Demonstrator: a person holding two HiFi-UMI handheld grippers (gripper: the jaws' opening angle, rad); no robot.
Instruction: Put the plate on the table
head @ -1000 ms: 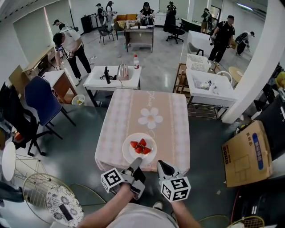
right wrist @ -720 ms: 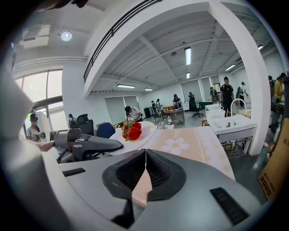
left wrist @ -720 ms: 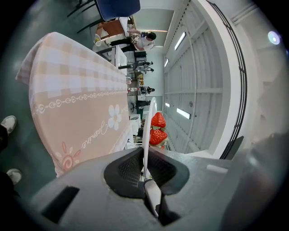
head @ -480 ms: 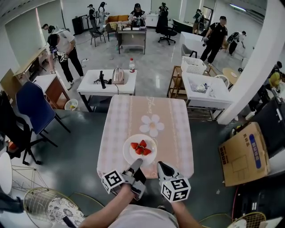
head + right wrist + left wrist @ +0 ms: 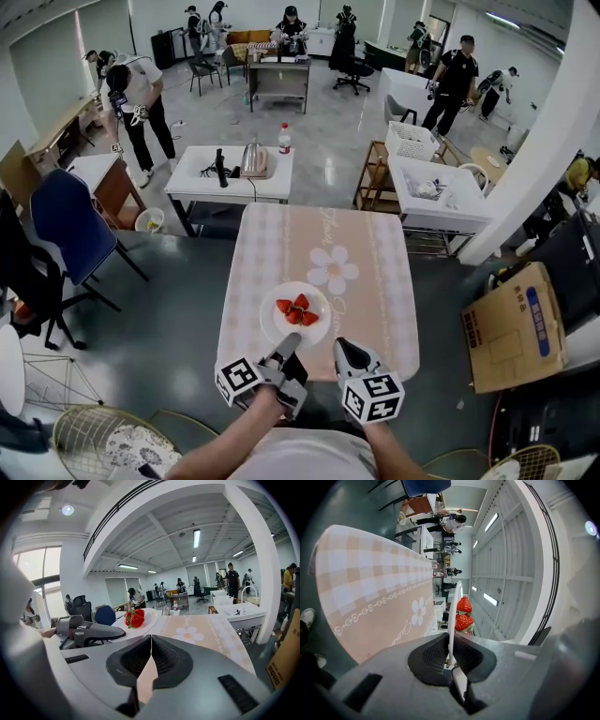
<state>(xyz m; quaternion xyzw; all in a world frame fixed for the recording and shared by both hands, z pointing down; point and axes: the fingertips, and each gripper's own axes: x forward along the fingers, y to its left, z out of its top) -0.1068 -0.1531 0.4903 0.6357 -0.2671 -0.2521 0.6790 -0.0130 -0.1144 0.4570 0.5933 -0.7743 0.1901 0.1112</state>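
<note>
A white plate (image 5: 295,314) with three strawberries (image 5: 295,310) hangs over the near end of the table (image 5: 323,253), which has a pink checked cloth with a white flower. My left gripper (image 5: 287,345) is shut on the plate's near rim. In the left gripper view the plate (image 5: 454,606) stands edge-on between the jaws, with the strawberries (image 5: 464,613) on its right. My right gripper (image 5: 340,347) is just right of the plate, shut and empty. The right gripper view shows its jaws (image 5: 151,641) together and the plate (image 5: 147,617) off to the left. Whether the plate touches the cloth is unclear.
Beyond the table stands a white side table (image 5: 202,183) with a kettle and a bottle. A blue chair (image 5: 70,220) is at the left, a cardboard box (image 5: 511,323) at the right and a white cart (image 5: 436,187) at the back right. Several people stand further back.
The view has drifted, so the table sits slightly further right in the picture. The grippers and the plate keep the same pose. People at the back have shifted.
</note>
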